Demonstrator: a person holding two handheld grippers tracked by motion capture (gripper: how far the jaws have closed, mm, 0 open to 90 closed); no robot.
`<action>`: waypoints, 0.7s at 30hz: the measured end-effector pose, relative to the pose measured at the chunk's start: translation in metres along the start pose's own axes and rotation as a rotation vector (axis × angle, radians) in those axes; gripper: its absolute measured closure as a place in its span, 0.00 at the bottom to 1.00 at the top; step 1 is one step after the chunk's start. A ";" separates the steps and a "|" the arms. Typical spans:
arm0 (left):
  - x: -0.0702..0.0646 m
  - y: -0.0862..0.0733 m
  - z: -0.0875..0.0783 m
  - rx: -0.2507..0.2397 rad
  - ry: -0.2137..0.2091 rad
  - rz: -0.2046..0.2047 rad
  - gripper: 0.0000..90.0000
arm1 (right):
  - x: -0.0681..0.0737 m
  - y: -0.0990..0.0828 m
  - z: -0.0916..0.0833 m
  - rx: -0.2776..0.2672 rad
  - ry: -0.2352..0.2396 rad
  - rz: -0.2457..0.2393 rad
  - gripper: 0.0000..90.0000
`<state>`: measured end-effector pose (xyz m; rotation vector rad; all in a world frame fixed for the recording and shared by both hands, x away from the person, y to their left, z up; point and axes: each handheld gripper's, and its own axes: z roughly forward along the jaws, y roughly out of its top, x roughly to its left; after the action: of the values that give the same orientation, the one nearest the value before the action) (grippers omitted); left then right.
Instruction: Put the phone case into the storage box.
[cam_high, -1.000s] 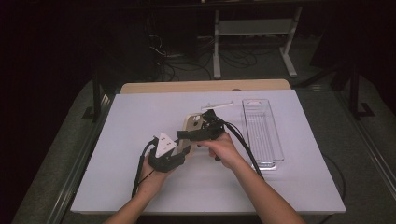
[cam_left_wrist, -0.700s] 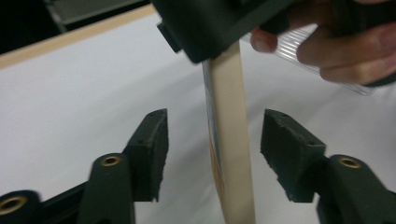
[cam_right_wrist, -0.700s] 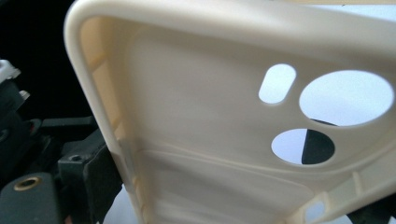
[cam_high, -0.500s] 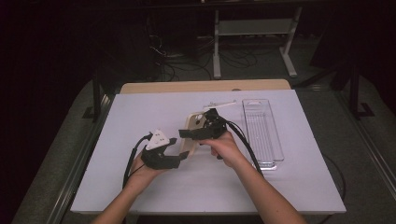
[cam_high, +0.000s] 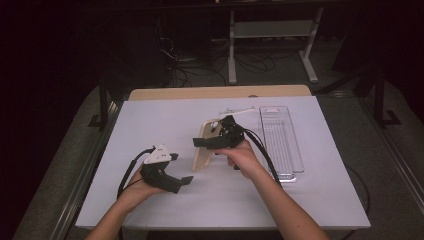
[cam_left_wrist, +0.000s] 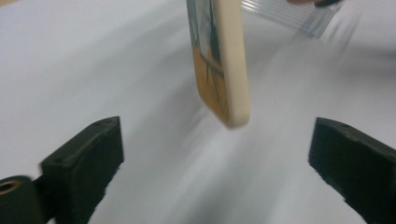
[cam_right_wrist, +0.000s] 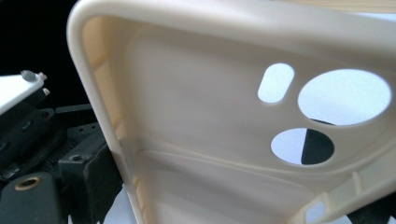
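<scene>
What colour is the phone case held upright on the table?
Cream phone case, clearest in the right gripper view.

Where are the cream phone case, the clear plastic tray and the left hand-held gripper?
phone case (cam_high: 201, 152): high view, on its lower cream back.
clear plastic tray (cam_high: 295, 145): high view, on its right wall.
left hand-held gripper (cam_high: 181, 169): high view, between its open jaw tips, apart from the case.

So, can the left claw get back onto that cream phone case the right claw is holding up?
Probably yes: the left claw is open, the cream phone case stands right ahead, only bare white table between them.
</scene>
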<state>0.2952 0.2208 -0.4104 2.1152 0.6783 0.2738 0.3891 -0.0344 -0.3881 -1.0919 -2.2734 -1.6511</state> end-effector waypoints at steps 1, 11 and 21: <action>0.001 -0.003 -0.002 -0.005 -0.002 -0.010 0.03 | 0.000 0.000 0.000 -0.003 -0.003 -0.006 0.10; 0.005 -0.025 -0.017 -0.014 -0.009 -0.027 0.00 | 0.002 0.002 -0.004 -0.008 -0.012 -0.015 0.10; 0.004 -0.035 -0.019 0.018 0.001 0.014 0.00 | 0.002 0.004 -0.011 0.000 -0.050 -0.035 0.10</action>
<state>0.2777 0.2528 -0.4274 2.1377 0.6693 0.2778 0.3868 -0.0421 -0.3791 -1.1119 -2.3371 -1.6546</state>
